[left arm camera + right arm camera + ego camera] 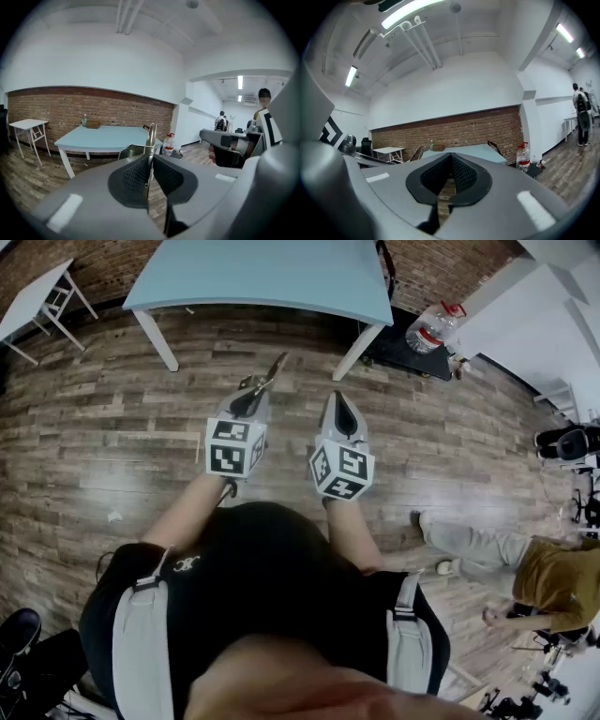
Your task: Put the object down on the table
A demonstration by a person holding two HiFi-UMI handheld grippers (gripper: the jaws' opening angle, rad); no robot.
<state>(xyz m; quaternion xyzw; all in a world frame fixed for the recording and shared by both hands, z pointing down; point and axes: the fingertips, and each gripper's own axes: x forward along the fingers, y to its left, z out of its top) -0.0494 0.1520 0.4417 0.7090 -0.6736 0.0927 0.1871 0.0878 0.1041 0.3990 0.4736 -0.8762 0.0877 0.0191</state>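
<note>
A thin metal utensil (274,369) sticks forward out of my left gripper (255,390), which is shut on it above the wooden floor. In the left gripper view the utensil (150,136) stands edge-on between the pads, and its tip rises in front of the light blue table (103,136). My right gripper (339,401) hangs beside the left one, shut, with nothing between its pads (459,173). The light blue table (281,277) stands a short way ahead of both grippers, and its top also shows past the jaws in the right gripper view (473,151).
A large water bottle (431,329) stands on the floor at the table's right end. A small white table (33,296) is at the far left. A green bottle (84,120) and a brown box (93,124) sit at the blue table's back. A person (525,568) crouches at right.
</note>
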